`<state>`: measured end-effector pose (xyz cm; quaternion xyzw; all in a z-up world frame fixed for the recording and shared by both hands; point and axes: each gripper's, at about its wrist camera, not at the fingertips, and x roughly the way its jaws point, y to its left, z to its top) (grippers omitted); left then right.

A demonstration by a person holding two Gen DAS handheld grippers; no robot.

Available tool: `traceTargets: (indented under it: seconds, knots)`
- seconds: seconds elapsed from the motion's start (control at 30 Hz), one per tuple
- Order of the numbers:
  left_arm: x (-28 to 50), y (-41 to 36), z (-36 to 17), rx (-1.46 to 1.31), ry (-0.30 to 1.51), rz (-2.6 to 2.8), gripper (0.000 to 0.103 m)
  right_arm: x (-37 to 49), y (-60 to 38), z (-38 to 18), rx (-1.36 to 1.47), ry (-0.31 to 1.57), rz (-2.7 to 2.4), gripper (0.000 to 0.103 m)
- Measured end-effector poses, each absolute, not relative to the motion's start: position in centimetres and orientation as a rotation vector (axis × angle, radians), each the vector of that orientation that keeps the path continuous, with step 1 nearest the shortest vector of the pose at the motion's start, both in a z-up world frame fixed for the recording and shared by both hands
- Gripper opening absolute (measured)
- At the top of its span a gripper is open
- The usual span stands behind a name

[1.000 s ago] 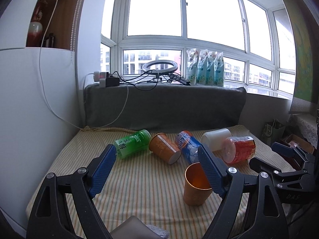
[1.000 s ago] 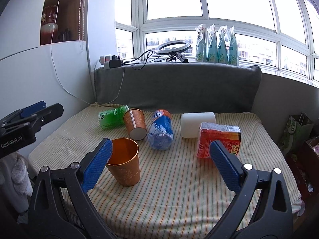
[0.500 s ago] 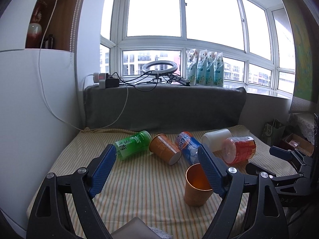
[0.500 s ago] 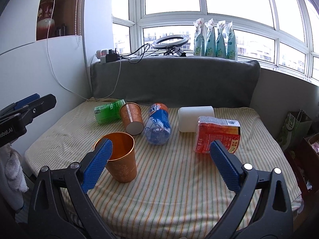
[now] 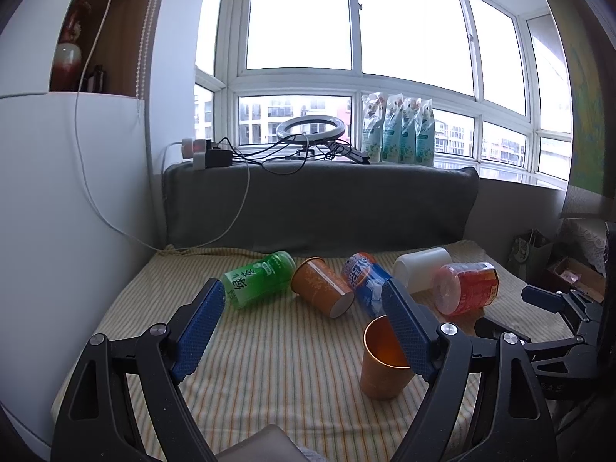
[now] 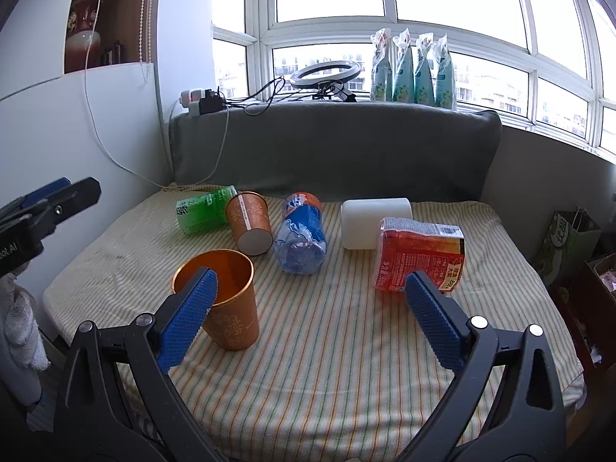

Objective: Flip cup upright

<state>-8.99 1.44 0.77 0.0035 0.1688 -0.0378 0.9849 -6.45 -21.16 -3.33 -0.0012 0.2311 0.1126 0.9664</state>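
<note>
An orange metal cup (image 6: 227,308) stands upright on the striped cloth near the front left; it also shows in the left wrist view (image 5: 381,365), partly behind my finger. A second orange cup (image 6: 248,223) lies on its side further back, also in the left wrist view (image 5: 321,292). My left gripper (image 5: 304,327) is open and empty above the cloth. My right gripper (image 6: 308,308) is open and empty, its left finger in front of the upright cup.
A green bottle (image 6: 200,211), a blue bottle (image 6: 302,235), a white cup (image 6: 375,223) and a red packet (image 6: 419,254) lie in a row. A grey cushion (image 6: 335,146) backs the table. A white wall (image 5: 57,211) stands left; bags (image 6: 569,246) at right.
Both grippers have drawn back and risen a little from the upright orange cup. Nothing on the cloth has moved.
</note>
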Motion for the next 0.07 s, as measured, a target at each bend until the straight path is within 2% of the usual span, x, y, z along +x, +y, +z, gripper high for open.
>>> traceTargets:
  seconds: [0.07]
  knots:
    - [-8.98,1.55,0.66,0.008,0.338,-0.07,0.084,-6.18,-21.18,-3.69,-0.001,0.481,0.22,0.1]
